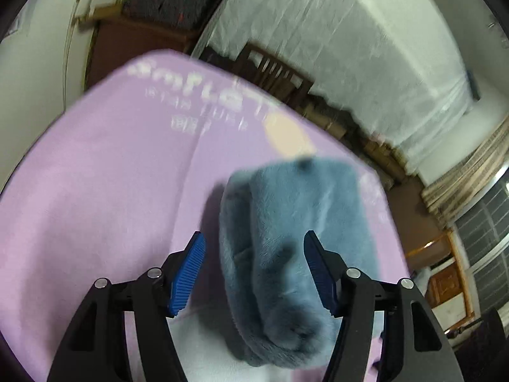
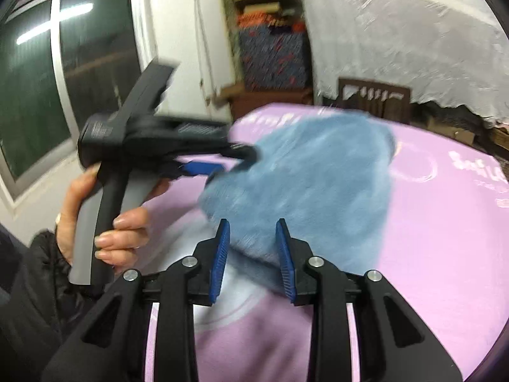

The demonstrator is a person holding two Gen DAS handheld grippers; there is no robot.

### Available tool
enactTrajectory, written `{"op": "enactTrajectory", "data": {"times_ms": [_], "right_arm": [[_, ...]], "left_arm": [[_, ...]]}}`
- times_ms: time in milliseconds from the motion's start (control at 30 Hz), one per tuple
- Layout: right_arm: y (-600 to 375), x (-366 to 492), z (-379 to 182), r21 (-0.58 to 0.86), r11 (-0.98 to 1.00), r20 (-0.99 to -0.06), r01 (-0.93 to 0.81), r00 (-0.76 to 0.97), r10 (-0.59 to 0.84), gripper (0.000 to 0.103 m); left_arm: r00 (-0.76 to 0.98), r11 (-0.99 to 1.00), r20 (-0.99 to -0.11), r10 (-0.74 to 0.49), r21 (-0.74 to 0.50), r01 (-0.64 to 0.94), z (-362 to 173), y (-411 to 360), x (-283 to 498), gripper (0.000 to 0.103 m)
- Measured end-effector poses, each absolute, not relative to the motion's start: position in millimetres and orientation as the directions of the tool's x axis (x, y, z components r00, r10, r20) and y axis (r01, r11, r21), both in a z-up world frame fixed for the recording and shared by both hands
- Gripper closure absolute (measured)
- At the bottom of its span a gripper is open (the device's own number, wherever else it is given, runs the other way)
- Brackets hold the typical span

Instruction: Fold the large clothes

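Low in the left wrist frame, the left gripper [image 1: 254, 270] stands wide, its blue pads either side of the folded blue fleece garment [image 1: 296, 254] lying on the lilac sheet [image 1: 111, 191]. Bottom centre of the right view, the right gripper [image 2: 253, 259] gapes narrower, gripping nothing, fleece just ahead.

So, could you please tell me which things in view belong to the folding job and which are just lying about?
Part of the job:
- blue fleece garment, folded in a bundle
- purple cloth it lies on
- left gripper, open
- right gripper, open

Just lying about:
- wooden chair
- white sheet draped behind it
- patterned box
- window
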State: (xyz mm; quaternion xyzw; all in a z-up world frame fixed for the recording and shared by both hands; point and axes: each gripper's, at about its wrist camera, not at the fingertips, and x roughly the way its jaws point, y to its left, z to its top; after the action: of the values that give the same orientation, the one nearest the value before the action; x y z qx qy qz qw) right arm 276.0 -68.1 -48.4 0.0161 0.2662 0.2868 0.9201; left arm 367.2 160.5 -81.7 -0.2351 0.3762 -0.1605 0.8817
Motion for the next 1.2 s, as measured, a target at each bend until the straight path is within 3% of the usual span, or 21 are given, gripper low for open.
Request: {"op": "enactTrajectory", "data": {"times_ms": [67,133,267,467,533,600,700,1033,1200], "right_arm": [[-79,276,-38,0.173,0.854,-0.461,-0.491,0.726,0.511,0.074],[-92,293,-28,0.179,0.873,-0.456,-0.453,0.748,0.482,0.087],[-94,334,-19,0.216,0.89,-0.478,-0.402,0.751,0.456,0.097],[-85,395,-46,0.245,0.904,-0.548,-0.35,0.719,0.428,0.097],[-81,414,-73,0.254,0.908,-0.624,-0.333,0.661,0.417,0.099],[-82,422,-95,0.261,0.909,-0.653,-0.325,0.634,0.415,0.1],[-91,425,-99,0.32,0.89,-0.635,-0.326,0.623,0.457,0.1],[-123,386,-60,0.396,0.842,-0.541,-0.367,0.647,0.537,0.096],[-129,356,-59,0.393,0.823,-0.52,-0.411,0.638,0.567,0.096]], "left_arm": [[0.699,0.826,-0.536,-0.473,-0.546,0.139,-66,162,357,0.039],[0.717,0.82,-0.493,-0.493,-0.538,0.193,-52,154,347,0.039],[0.725,0.88,-0.526,-0.444,-0.41,0.241,-46,119,344,0.039],[0.628,0.929,-0.693,-0.355,-0.338,0.153,-97,102,381,0.038],[0.573,0.92,-0.728,-0.376,-0.366,0.139,-120,106,391,0.036],[0.564,0.911,-0.726,-0.394,-0.391,0.133,-129,109,395,0.03],[0.558,0.904,-0.722,-0.409,-0.404,0.14,-134,111,396,0.029],[0.611,0.874,-0.659,-0.439,-0.47,0.122,-98,138,372,0.031],[0.573,0.847,-0.657,-0.489,-0.514,0.134,-106,140,362,0.031]]}}
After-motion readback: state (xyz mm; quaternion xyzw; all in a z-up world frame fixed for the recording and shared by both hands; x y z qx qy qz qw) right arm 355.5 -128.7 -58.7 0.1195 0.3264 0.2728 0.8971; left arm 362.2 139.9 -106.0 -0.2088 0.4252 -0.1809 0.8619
